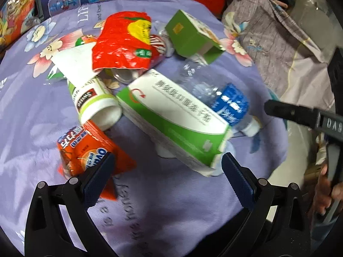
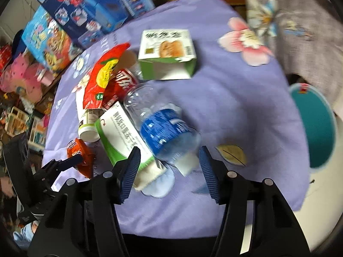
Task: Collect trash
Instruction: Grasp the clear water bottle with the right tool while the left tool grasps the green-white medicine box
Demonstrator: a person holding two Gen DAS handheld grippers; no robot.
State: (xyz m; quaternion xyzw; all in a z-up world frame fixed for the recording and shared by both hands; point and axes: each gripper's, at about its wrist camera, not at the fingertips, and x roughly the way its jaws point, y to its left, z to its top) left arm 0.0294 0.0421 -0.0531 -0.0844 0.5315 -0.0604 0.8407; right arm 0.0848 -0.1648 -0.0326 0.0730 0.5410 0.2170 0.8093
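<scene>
Trash lies heaped on a lilac flowered cloth [image 1: 32,115]. My left gripper [image 1: 168,175] is open just above the cloth. Its left finger overlaps an orange snack packet [image 1: 83,152], and a long green-and-white carton [image 1: 171,115] ends near its right finger. My right gripper [image 2: 169,169] is open around the white cap end of a clear bottle with a blue label [image 2: 165,128]; the pads stand apart from it. The same bottle [image 1: 229,105] lies behind the carton [image 2: 120,132] in the left wrist view. The right gripper's finger [image 1: 278,109] pokes in from the right there.
A white canister [image 1: 94,100], a red bag [image 1: 124,40], a red can [image 2: 124,81] and an open green box [image 2: 167,53] complete the heap. A teal bin [image 2: 315,124] stands off the cloth's right edge. Toy boxes [image 2: 90,4] line the far side; grey fabric [image 1: 278,32] lies right.
</scene>
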